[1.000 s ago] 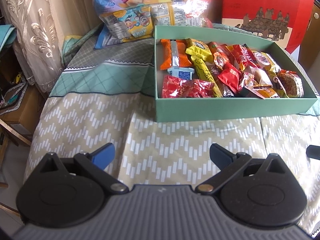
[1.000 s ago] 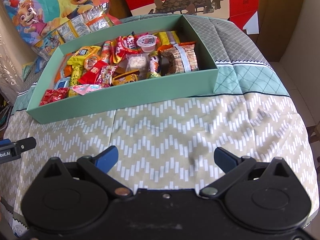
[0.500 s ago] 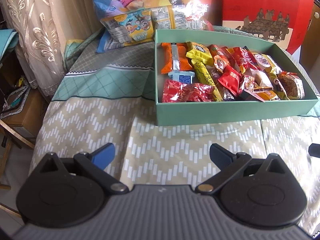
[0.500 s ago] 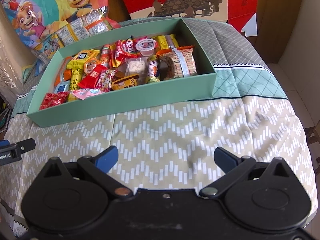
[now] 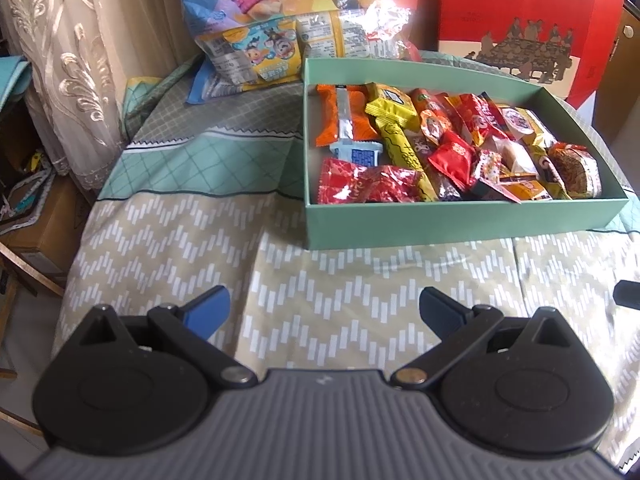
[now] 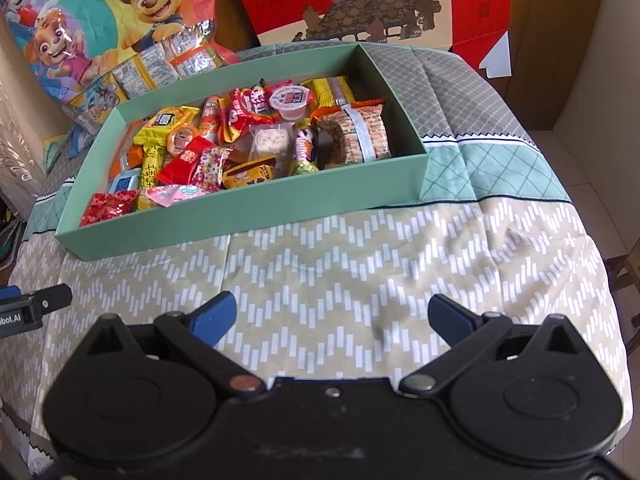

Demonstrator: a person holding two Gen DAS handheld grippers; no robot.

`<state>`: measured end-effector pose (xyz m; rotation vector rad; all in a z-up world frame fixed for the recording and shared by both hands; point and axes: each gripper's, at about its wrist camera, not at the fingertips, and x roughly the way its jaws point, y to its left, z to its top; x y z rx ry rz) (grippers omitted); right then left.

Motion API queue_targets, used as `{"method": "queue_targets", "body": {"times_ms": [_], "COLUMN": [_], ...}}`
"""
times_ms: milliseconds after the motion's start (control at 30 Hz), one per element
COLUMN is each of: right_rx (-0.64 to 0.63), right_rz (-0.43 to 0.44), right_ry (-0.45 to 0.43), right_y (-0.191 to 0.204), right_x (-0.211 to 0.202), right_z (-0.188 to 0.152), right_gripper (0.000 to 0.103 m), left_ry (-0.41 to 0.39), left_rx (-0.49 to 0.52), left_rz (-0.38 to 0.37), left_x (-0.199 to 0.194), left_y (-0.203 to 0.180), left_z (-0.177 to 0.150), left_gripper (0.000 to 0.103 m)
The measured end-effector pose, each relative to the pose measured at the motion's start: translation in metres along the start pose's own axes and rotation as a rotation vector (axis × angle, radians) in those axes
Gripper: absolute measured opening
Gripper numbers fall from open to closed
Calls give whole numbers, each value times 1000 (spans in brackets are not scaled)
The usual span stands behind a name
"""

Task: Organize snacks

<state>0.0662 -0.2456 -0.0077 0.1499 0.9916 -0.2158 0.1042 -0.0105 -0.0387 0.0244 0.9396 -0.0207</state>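
A shallow green box (image 5: pixel 460 222) (image 6: pixel 248 216) sits on a patterned cloth and holds several wrapped snacks, among them an orange packet (image 5: pixel 344 118), a yellow bar (image 5: pixel 400 148), a red foil packet (image 5: pixel 360 186) and a jelly cup (image 6: pixel 290 101). My left gripper (image 5: pixel 324 308) is open and empty, over the cloth in front of the box's left corner. My right gripper (image 6: pixel 332 316) is open and empty, over the cloth in front of the box's middle. The left gripper's side shows at the left edge of the right wrist view (image 6: pixel 28 310).
A cartoon snack bag (image 5: pixel 288 32) (image 6: pixel 112 28) leans behind the box, with a red gift box (image 5: pixel 520 20) (image 6: pixel 380 0) to its right. A lace curtain (image 5: pixel 68 60) hangs at the left. The cloth-covered table (image 6: pixel 360 264) drops off at left and right edges.
Both grippers have drawn slightly back and up from the box, so it looks a little farther off. Both stay open and empty.
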Motion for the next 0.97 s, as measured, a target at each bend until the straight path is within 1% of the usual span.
{"method": "queue_targets", "body": {"times_ms": [400,967], "right_rx": [-5,-28], "right_rz": [-6,-12], "right_ry": [-17,-33], "right_y": [1,4], "right_x": [-5,-12], "right_z": [1,2], "right_gripper": [103,103], "left_ry": [-10,-12], "left_rx": [22,57], "left_rz": [18,21], "left_x": [-5,-11], "left_y": [-2,-9], "left_z": [-1,0], "left_gripper": [103,103]}}
